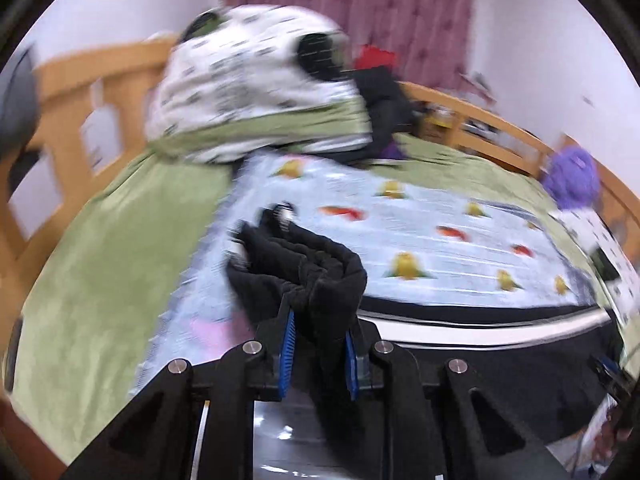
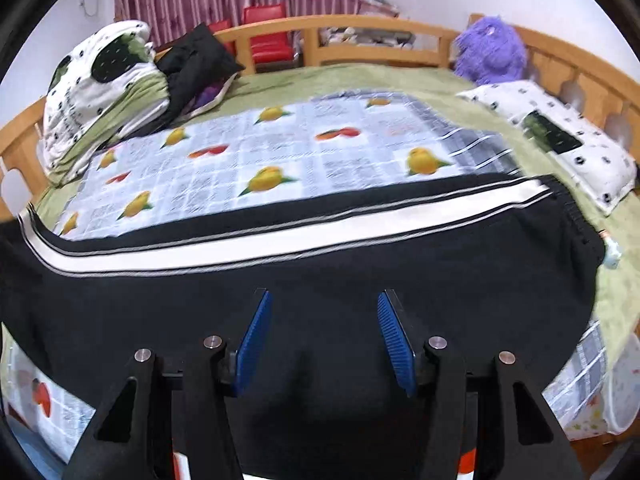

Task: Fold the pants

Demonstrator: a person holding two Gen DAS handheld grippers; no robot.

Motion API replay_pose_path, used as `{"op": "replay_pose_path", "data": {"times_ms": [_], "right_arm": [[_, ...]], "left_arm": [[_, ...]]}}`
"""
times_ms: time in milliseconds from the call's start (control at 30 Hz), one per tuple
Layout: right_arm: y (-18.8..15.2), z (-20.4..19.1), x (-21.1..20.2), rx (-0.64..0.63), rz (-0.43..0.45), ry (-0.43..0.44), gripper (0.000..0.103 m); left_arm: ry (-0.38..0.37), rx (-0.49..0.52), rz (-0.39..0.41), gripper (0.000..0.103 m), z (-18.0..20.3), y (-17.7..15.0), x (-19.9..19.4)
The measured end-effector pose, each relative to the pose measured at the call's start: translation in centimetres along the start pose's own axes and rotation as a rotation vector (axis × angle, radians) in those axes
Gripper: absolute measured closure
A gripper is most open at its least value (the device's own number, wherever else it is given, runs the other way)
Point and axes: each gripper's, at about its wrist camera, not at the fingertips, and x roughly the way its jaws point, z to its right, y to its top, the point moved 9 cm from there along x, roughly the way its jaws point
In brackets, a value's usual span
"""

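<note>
Black pants (image 2: pixel 320 276) with a white side stripe (image 2: pixel 280 236) lie spread lengthwise across the near part of the bed, waistband at the right. My right gripper (image 2: pixel 324 300) hovers just above the middle of the pants, open and empty. In the left wrist view, my left gripper (image 1: pixel 320 312) is shut on a bunched cuff end of the pants (image 1: pixel 304 264), held lifted above the bed. The rest of the pants (image 1: pixel 480 344) stretches away to the right.
A fruit-print sheet (image 2: pixel 280 152) covers a green bedspread (image 1: pixel 100 260). A rolled quilt (image 2: pixel 92 96) and dark clothes (image 2: pixel 196 64) lie at the far left. A pillow (image 2: pixel 560 136) and purple plush (image 2: pixel 490 50) lie at the right. A wooden rail (image 2: pixel 360 26) rings the bed.
</note>
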Motion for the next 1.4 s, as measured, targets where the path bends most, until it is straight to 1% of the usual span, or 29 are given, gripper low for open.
{"op": "replay_pose_path", "data": {"times_ms": [33, 67, 133, 167, 200, 267, 333, 400, 467, 500, 567, 633, 700, 733, 767, 800, 867, 900, 933, 1000, 1067, 1100, 1167, 1233, 1267, 1300, 1333, 1400], "right_arm": [[0.2, 0.6, -0.2, 0.008, 0.01, -0.009, 0.049], [0.4, 1.9, -0.7, 0.035, 0.025, -0.019, 0.049], [0.2, 3.6, -1.1, 0.101, 0.025, -0.009, 0.049], [0.0, 4.4, -1.3, 0.143, 0.019, 0.011, 0.049], [-0.3, 5.2, -1.6, 0.183, 0.013, 0.037, 0.049], [-0.7, 6.5, -2.1, 0.227, 0.013, 0.051, 0.049], [-0.9, 8.1, -2.8, 0.266, 0.028, 0.038, 0.049], [-1.3, 9.2, -3.2, 0.302, 0.034, 0.043, 0.049], [-1.6, 9.5, -3.0, 0.312, 0.021, 0.061, 0.049], [-1.8, 9.4, -2.8, 0.306, 0.013, 0.061, 0.049], [-2.1, 9.1, -2.4, 0.278, -0.004, 0.056, 0.049], [-2.5, 8.3, -2.1, 0.264, -0.025, 0.092, 0.048], [-2.6, 6.9, -1.5, 0.261, -0.049, 0.141, 0.048], [-2.6, 6.1, -1.2, 0.252, -0.058, 0.16, 0.048], [-2.5, 5.2, -1.0, 0.239, -0.066, 0.177, 0.048], [-2.3, 3.7, -0.7, 0.22, -0.074, 0.206, 0.048], [-2.1, 1.1, -0.3, 0.185, -0.084, 0.247, 0.048], [-1.9, -0.5, -0.1, 0.16, -0.086, 0.265, 0.048], [-1.7, -2.3, 0.0, 0.125, -0.084, 0.29, 0.048], [-1.8, -6.5, -0.1, 0.042, -0.09, 0.346, 0.048], [-2.1, -9.5, -0.1, -0.025, -0.099, 0.373, 0.048], [-2.5, -11.2, 0.1, -0.072, -0.102, 0.367, 0.048], [-3.3, -13.4, 0.7, -0.15, -0.113, 0.341, 0.048], [-4.5, -15.5, 1.6, -0.219, -0.14, 0.33, 0.052], [-5.2, -16.1, 2.1, -0.246, -0.159, 0.326, 0.057], [-6.1, -16.8, 2.6, -0.279, -0.184, 0.314, 0.064], [-6.9, -17.0, 3.1, -0.319, -0.19, 0.277, 0.067], [-7.5, -17.3, 2.9, -0.407, -0.145, 0.207, 0.077]], "left_arm": [[-0.022, 0.015, 0.003, 0.084, 1.7, 0.0, -0.2], [-0.07, 0.04, 0.001, 0.084, 5.0, -0.2, -0.1], [-0.139, 0.071, -0.015, 0.085, 9.5, -1.0, 0.2], [-0.184, 0.089, -0.034, 0.085, 12.6, -2.1, 0.7], [-0.208, 0.091, -0.047, 0.085, 14.3, -3.0, 1.1], [-0.276, 0.085, -0.095, 0.085, 18.1, -5.6, 2.3], [-0.334, 0.074, -0.148, 0.085, 20.7, -8.3, 3.7], [-0.384, 0.067, -0.197, 0.085, 22.4, -10.9, 4.5], [-0.408, 0.065, -0.267, 0.085, 23.3, -14.0, 5.4], [-0.41, 0.068, -0.295, 0.085, 23.4, -15.0, 5.7], [-0.391, 0.079, -0.348, 0.084, 22.7, -16.4, 6.4], [-0.42, 0.066, -0.381, 0.079, 21.8, -17.0, 5.8], [-0.446, 0.06, -0.389, 0.077, 20.1, -16.8, 4.2], [-0.434, 0.08, -0.384, 0.061, 19.2, -16.7, 3.5], [-0.417, 0.094, -0.374, 0.042, 18.7, -16.6, 3.4], [-0.386, 0.108, -0.336, 0.038, 17.2, -16.1, 2.6], [-0.325, 0.119, -0.281, 0.038, 14.5, -15.3, 1.9], [-0.281, 0.118, -0.263, 0.038, 12.7, -14.9, 1.7], [-0.258, 0.107, -0.25, 0.038, 11.4, -14.4, 1.6], [-0.214, 0.042, -0.229, 0.038, 8.1, -13.5, 1.9], [-0.177, -0.037, -0.208, 0.038, 4.7, -13.0, 2.2], [-0.157, -0.059, -0.195, 0.038, 3.6, -12.8, 2.3], [-0.114, -0.087, -0.176, 0.038, 1.6, -12.5, 2.8], [-0.082, -0.092, -0.163, 0.038, 0.3, -12.2, 3.1], [-0.06, -0.092, -0.151, 0.038, -0.3, -12.0, 3.2], [-0.048, -0.091, -0.145, 0.038, -0.7, -11.9, 3.3], [-0.043, -0.092, -0.141, 0.038, -0.9, -11.9, 3.2], [-0.065, -0.1, -0.14, 0.038, -0.9, -11.7, 3.2]]}}
